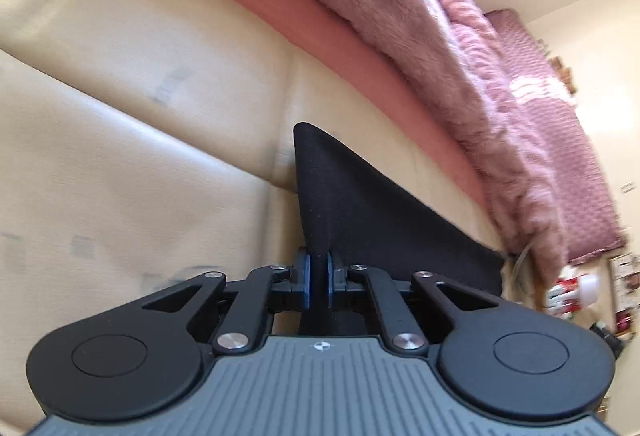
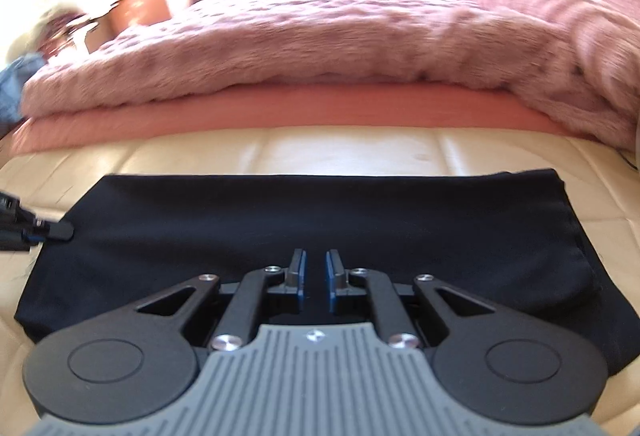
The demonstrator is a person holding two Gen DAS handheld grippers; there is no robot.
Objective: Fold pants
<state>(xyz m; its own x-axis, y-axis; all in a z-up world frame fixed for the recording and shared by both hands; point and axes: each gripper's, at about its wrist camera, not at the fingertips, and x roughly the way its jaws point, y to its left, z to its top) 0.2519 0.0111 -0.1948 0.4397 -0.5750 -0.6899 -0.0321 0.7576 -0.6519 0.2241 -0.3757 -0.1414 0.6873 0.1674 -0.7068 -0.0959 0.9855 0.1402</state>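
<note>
The black pants lie folded flat on a cream padded surface in front of a pink blanket. The left claw is clamped on a raised corner of the fabric. The right claw hangs over the pants, its jaws nearly together; whether they pinch cloth cannot be told.

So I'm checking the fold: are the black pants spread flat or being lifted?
Partly lifted. The left gripper pinches a corner of the black pants, which stands up in a peak; the rest lies flat on the cream surface.
</note>
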